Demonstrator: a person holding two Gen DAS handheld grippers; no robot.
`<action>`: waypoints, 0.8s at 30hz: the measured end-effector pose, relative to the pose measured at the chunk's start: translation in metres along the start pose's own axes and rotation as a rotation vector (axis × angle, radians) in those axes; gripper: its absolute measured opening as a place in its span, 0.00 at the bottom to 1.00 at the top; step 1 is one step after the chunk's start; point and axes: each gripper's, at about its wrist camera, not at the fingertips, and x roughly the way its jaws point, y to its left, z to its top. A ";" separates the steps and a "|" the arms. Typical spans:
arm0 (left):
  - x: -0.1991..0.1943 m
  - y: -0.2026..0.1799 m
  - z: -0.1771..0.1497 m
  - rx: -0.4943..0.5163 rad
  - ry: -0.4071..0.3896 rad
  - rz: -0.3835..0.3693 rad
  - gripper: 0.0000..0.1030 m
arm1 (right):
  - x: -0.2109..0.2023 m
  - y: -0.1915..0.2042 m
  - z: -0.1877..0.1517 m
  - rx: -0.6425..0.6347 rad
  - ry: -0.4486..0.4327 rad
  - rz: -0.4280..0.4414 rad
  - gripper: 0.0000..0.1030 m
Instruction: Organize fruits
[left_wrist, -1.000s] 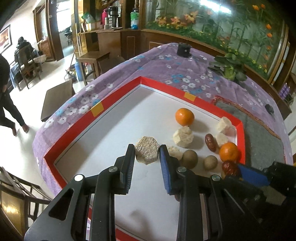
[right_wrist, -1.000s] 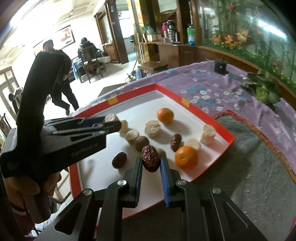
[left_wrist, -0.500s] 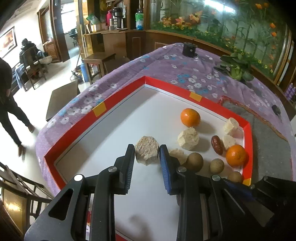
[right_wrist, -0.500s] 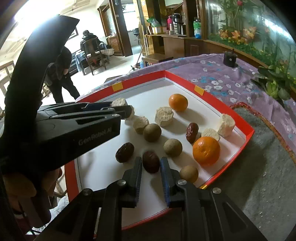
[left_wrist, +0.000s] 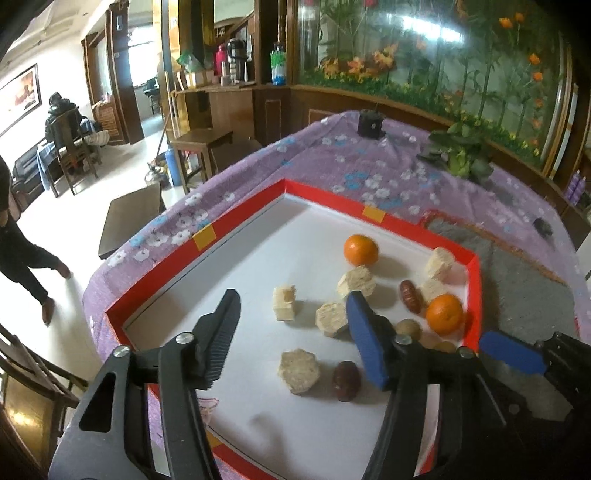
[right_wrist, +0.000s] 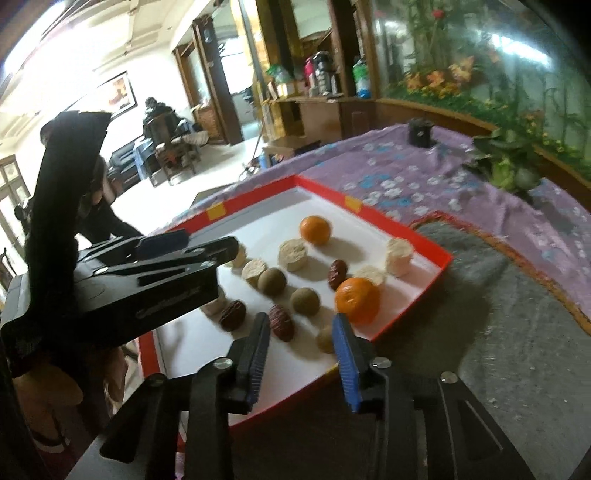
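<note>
A red-rimmed white tray (left_wrist: 236, 229) (right_wrist: 424, 245) holds two oranges (left_wrist: 361, 250) (left_wrist: 444, 314), several pale cut chunks, brown round fruits and dark red dates. My left gripper (left_wrist: 295, 332) is open and empty; a pale hexagonal chunk (left_wrist: 298, 371) lies on the tray below it, next to a date (left_wrist: 346, 380). My right gripper (right_wrist: 301, 341) is open and empty above the tray's near edge; a date (right_wrist: 281, 322) lies on the tray just beyond it, with another date (right_wrist: 232, 315) to its left and a brown fruit (right_wrist: 325, 338) between the fingers' line.
The tray sits on a purple flowered tablecloth (left_wrist: 369, 177). A grey mat (right_wrist: 498, 332) lies right of the tray. A small black object (left_wrist: 370, 123) and a green plant (left_wrist: 458, 155) stand at the table's far side. A person walks at left (left_wrist: 22, 266).
Both grippers opened. The left let go of the pale hexagonal chunk, the right let go of the date; both pieces now lie on the tray. Both grippers pulled back.
</note>
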 end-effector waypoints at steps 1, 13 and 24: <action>-0.003 -0.001 0.000 0.004 -0.010 0.002 0.59 | -0.003 -0.001 0.000 0.004 -0.014 -0.013 0.42; -0.050 -0.013 -0.009 0.041 -0.123 0.064 0.60 | -0.030 -0.016 -0.010 0.082 -0.126 -0.085 0.46; -0.070 -0.019 -0.022 0.056 -0.121 0.080 0.60 | -0.041 -0.014 -0.020 0.080 -0.132 -0.067 0.46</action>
